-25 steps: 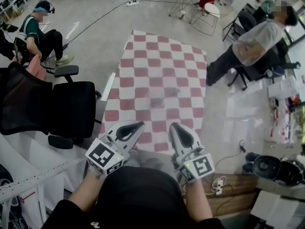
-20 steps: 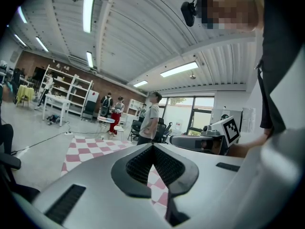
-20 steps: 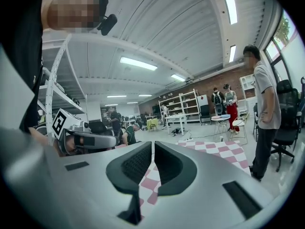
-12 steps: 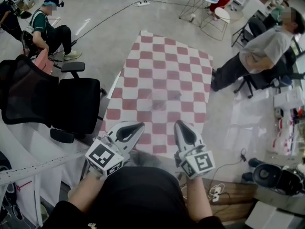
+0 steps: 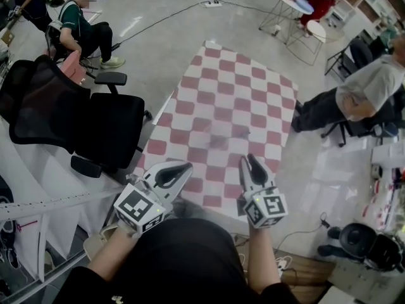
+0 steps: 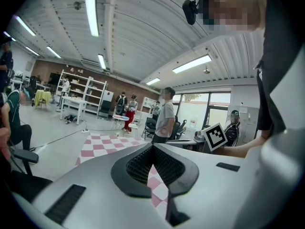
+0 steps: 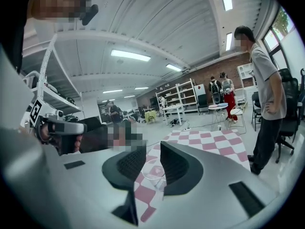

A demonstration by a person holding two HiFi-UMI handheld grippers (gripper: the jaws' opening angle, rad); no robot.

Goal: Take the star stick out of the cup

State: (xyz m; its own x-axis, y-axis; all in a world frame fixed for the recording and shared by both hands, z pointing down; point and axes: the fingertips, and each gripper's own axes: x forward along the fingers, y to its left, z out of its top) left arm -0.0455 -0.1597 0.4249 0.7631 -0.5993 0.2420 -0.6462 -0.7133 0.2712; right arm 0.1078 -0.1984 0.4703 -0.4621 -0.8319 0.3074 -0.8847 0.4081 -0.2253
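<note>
A clear cup (image 5: pixel 218 142) stands near the middle of the red-and-white checkered cloth (image 5: pixel 253 87). It also shows faintly through the gap of the right jaws as the same cup (image 7: pixel 153 171), well beyond them. A thin dark shape (image 5: pixel 241 132) lies just right of the cup; it is too small to tell whether it is the star stick. My left gripper (image 5: pixel 187 166) hovers at the cloth's near edge with its jaws shut (image 6: pixel 153 146) on nothing. My right gripper (image 5: pixel 249 159) hangs beside it; its jaws (image 7: pixel 152 151) are opening, with nothing between the pads.
A black office chair (image 5: pixel 76 128) stands left of the cloth, and a seated person (image 5: pixel 85 33) is behind it. Another person (image 5: pixel 361 97) sits at the right. Small round tables (image 5: pixel 297 5) stand beyond the cloth. A white table edge (image 5: pixel 38 204) is at my left.
The right gripper's jaws have parted from shut to a narrow gap. The head view has swung, so the cloth sits further right in the picture. Both grippers stay near my body.
</note>
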